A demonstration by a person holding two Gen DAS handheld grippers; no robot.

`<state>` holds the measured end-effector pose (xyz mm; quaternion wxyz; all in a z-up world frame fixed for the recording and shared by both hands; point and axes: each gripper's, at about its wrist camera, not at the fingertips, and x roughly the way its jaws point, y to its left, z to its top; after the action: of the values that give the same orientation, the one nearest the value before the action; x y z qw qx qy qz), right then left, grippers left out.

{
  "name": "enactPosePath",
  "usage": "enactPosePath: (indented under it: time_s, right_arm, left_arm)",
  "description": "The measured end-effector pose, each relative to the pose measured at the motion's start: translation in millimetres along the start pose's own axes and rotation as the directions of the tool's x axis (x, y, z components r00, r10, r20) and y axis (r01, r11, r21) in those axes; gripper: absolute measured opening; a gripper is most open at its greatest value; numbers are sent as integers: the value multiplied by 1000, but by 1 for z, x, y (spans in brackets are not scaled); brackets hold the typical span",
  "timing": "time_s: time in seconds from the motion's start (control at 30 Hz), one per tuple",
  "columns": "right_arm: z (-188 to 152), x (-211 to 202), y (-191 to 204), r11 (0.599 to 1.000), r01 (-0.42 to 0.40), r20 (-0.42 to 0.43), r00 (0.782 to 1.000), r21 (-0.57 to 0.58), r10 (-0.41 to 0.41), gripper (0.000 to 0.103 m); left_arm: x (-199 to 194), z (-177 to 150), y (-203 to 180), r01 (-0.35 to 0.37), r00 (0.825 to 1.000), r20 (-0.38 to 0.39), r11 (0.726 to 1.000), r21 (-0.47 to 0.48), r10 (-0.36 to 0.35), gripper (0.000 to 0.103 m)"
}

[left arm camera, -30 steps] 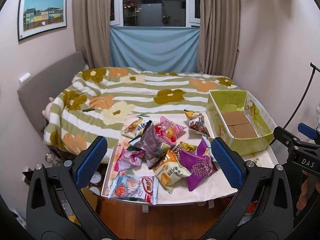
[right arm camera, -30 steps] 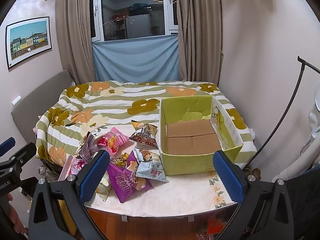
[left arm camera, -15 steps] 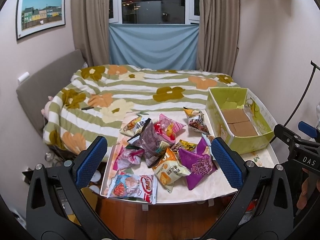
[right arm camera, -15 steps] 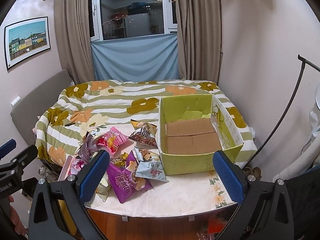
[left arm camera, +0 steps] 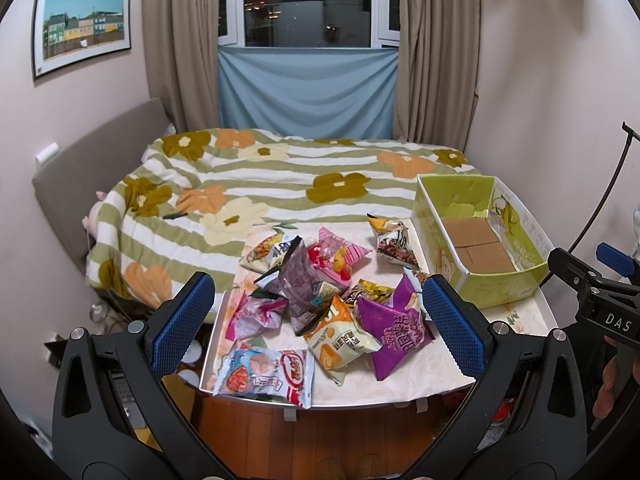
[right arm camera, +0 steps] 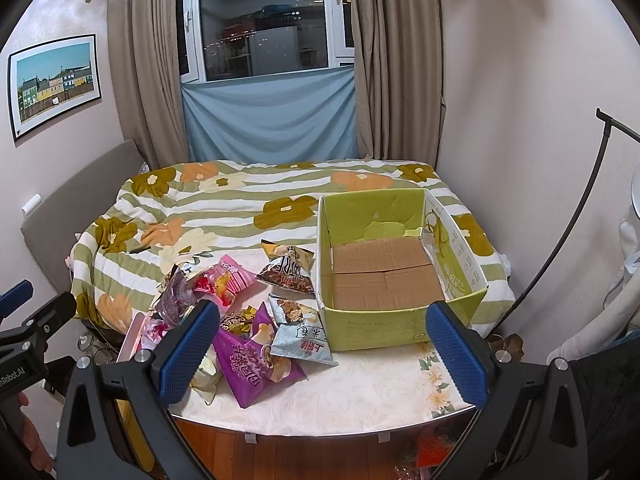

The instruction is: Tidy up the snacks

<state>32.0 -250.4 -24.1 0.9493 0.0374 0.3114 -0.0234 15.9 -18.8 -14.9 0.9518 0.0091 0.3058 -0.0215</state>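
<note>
Both grippers are held back off the table's near edge, jaws spread wide and empty: the left gripper (left arm camera: 318,320) is lined up on the heap of crinkly foil snack packets (left arm camera: 320,300), so it is judged the nearer hand. The purple triangular chip bag (right arm camera: 256,360) lies down-left of the right gripper (right arm camera: 320,354). Beyond, the open green cardboard box (right arm camera: 400,326) sits empty, right of the heap.

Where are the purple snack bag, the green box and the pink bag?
purple snack bag (left arm camera: 394,330), left wrist view, front face.
green box (right arm camera: 376,330), right wrist view, near outer wall.
pink bag (left arm camera: 340,254), left wrist view, middle.
</note>
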Motion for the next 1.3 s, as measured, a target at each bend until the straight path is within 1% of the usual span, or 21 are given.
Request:
enactPosePath:
  time_s: [0.13,0.27,0.37,0.47,0.5,0.63,0.73,0.87,0.93,1.03,1.13,1.23,1.27,1.3]
  right_arm:
    - [0,0,0,1000,0,-2,1000,0,0,103]
    - [-1,2,1,1000,-12,-18,1000,-5,12,103]
    - [-2,7,3,999,-31,-43,999,-16,30,103]
    - [-3,16,6,997,-66,-81,995,-28,63,103]
    - [-7,22,8,995,-89,-99,991,-34,86,103]
    - [-18,44,19,985,-152,-154,978,-76,139,103]
    - [-28,56,31,980,-180,-196,968,-87,160,103]
    - [-45,78,48,967,-242,-261,941,-76,215,103]
    - [-52,88,58,965,-248,-290,932,-80,216,103]
    - [-63,105,76,965,-257,-332,916,-55,225,103]
    - [-73,118,92,961,-276,-352,901,-12,254,103]
    - [-78,131,108,957,-288,-372,887,14,273,103]
    - [-79,135,113,957,-290,-378,884,16,274,103]
    - [-80,140,120,957,-289,-385,882,17,272,103]
  left_arm:
    - [2,-1,-1,0,1000,-9,1000,-3,0,103]
    - [6,-3,0,8,999,-44,1000,-18,-9,103]
    - [10,-8,4,-10,997,-82,1000,-28,8,103]
    - [19,-19,11,-41,989,-141,998,-43,35,103]
    - [22,-23,15,-46,986,-159,998,-46,39,103]
    - [43,-45,31,-50,969,-244,997,-61,34,103]
    - [66,-63,47,-27,949,-315,995,-92,-4,102]
    - [100,-85,70,2,921,-386,990,-142,-57,103]
    - [119,-95,82,24,900,-427,987,-161,-91,103]
    - [141,-105,94,53,873,-469,981,-184,-135,102]
    - [161,-112,106,74,845,-506,976,-205,-170,102]
    - [183,-119,115,107,812,-544,971,-214,-209,102]
    - [188,-121,116,114,805,-553,971,-212,-215,102]
    - [196,-123,117,128,791,-569,969,-210,-228,102]
